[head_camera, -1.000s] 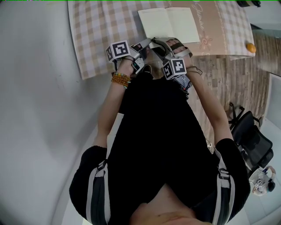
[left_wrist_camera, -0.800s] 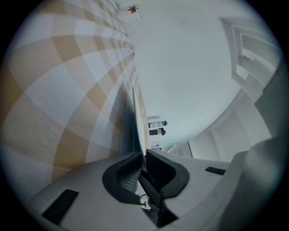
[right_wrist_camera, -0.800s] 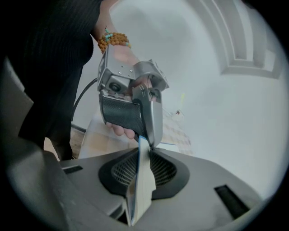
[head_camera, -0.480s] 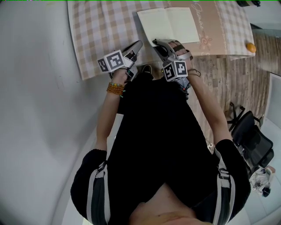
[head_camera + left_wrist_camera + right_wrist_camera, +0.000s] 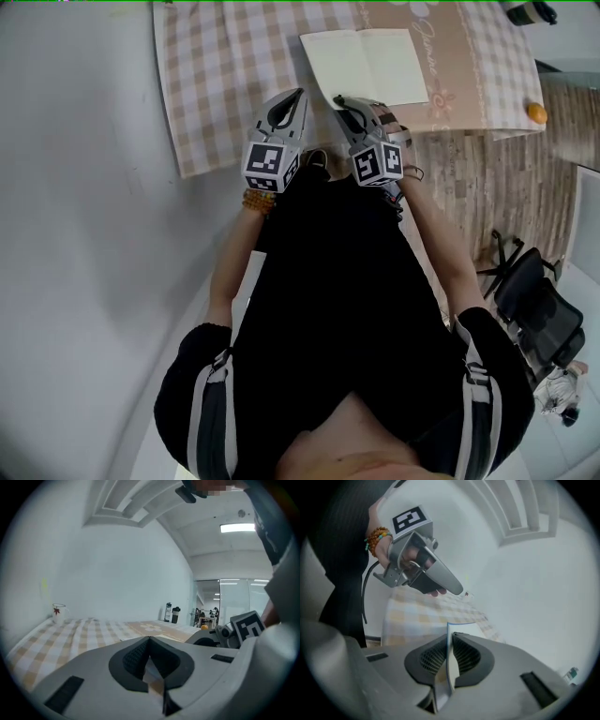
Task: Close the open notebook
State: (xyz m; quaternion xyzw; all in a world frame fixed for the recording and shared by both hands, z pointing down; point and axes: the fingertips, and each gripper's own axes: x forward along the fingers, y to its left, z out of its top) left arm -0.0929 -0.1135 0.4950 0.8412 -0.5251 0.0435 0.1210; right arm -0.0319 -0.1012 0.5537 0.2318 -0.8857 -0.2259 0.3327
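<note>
Right tongs, just closing, pinch notebook edge; left tongs pressed together, empty, alongside. Cursive on cloth ahead unreadable.

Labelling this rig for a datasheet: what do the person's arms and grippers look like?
The left gripper and right gripper are grey tapering shells with dark ribbed claw pads, each carrying a white cube with black square markers. A black cable trails from the left one. The person wears an orange bead bracelet and black short sleeves with grey stripes.

Bright even indoor light, strong fisheye warping, dark vignetted corners
</note>
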